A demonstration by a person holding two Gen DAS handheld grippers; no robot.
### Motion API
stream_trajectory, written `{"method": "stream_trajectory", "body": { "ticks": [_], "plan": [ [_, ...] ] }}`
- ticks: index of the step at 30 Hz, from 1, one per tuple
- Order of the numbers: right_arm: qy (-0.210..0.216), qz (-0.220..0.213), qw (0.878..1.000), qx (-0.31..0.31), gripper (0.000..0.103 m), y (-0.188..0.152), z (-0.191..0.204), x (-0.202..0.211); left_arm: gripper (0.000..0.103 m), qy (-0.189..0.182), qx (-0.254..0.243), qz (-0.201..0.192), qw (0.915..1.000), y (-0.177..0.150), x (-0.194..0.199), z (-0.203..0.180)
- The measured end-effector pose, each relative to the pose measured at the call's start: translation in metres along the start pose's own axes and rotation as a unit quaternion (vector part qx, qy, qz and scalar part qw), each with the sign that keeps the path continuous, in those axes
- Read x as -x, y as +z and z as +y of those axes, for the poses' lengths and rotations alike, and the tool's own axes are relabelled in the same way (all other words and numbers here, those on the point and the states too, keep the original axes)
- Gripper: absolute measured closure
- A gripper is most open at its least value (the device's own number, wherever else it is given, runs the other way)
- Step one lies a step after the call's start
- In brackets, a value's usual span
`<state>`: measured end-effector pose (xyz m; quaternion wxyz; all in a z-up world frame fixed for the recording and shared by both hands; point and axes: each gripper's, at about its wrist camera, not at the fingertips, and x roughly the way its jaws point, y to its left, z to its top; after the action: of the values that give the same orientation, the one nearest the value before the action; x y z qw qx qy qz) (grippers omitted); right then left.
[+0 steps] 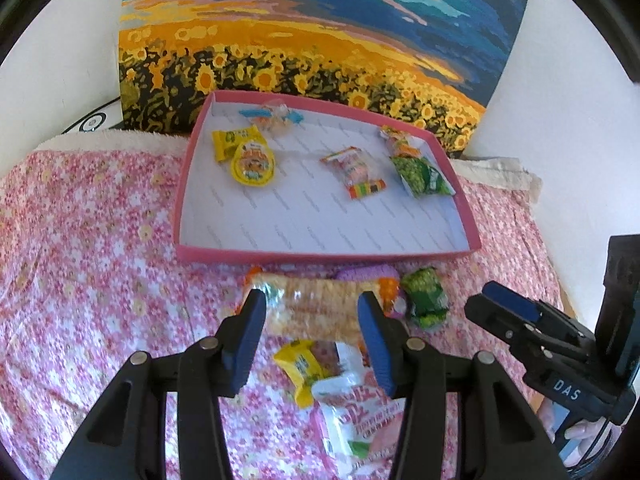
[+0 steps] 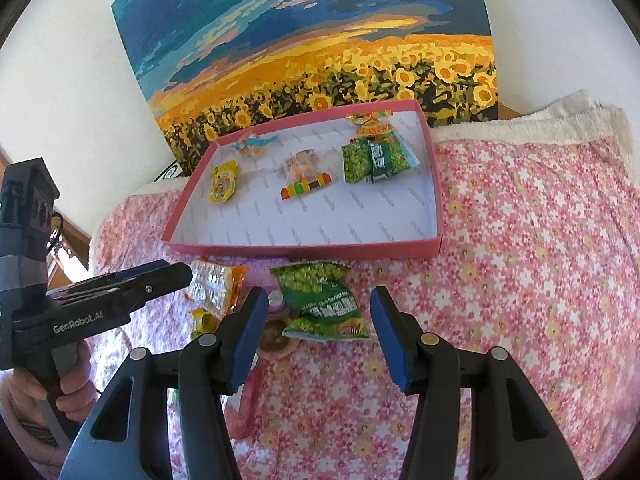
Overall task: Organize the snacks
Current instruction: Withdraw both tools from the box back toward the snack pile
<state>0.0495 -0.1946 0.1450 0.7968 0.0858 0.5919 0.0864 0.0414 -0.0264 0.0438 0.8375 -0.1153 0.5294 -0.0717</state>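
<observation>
A pink box [image 1: 320, 258] with a white floor lies on the floral cloth and holds several snacks, among them a yellow jelly cup [image 1: 253, 166] and a green pea bag [image 1: 424, 178]. In front of it lies a loose pile. My left gripper [image 1: 312, 320] is open and hovers over a clear orange cracker packet [image 1: 316, 304], with its fingers on either side and not pressing. My right gripper [image 2: 320, 300] is open around a green pea bag [image 2: 324, 300] on the cloth, with gaps on both sides. Each gripper shows in the other's view: the right gripper [image 1: 504, 304] and the left gripper [image 2: 172, 276].
A sunflower painting [image 1: 312, 40] leans on the white wall just behind the box. More snacks lie near me: a yellow packet [image 1: 300, 364], a white-and-pink pouch [image 1: 360, 408], a purple one [image 1: 368, 272] and a round pink cup [image 2: 276, 340]. A hand [image 2: 68, 396] grips the left handle.
</observation>
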Motion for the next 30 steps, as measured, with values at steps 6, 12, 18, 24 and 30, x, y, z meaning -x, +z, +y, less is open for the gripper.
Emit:
{"method": "stream_trajectory", "body": {
  "ticks": [6, 12, 18, 24, 30],
  "plan": [
    [0.002, 0.004, 1.000, -0.001, 0.049, -0.004, 0.001, 0.003, 0.053, -0.013, 0.009, 0.017, 0.9997, -0.011, 0.003, -0.004],
    [-0.001, 0.007, 1.000, -0.004, 0.049, -0.008, 0.003, 0.009, 0.053, -0.019, 0.008, 0.031, 0.9993, -0.023, 0.004, -0.011],
    [-0.002, 0.011, 1.000, -0.006, 0.049, -0.013, 0.003, 0.015, 0.053, -0.023, 0.004, 0.046, 0.9987, -0.037, 0.003, -0.014],
    [-0.004, 0.016, 1.000, -0.011, 0.049, -0.018, 0.005, 0.018, 0.053, -0.018, 0.009, 0.057, 0.9981, -0.050, 0.003, -0.011],
    [-0.006, 0.025, 1.000, -0.016, 0.049, -0.026, 0.007, 0.019, 0.052, -0.020, 0.008, 0.056, 0.9982, -0.060, -0.002, -0.009]
  ]
}}
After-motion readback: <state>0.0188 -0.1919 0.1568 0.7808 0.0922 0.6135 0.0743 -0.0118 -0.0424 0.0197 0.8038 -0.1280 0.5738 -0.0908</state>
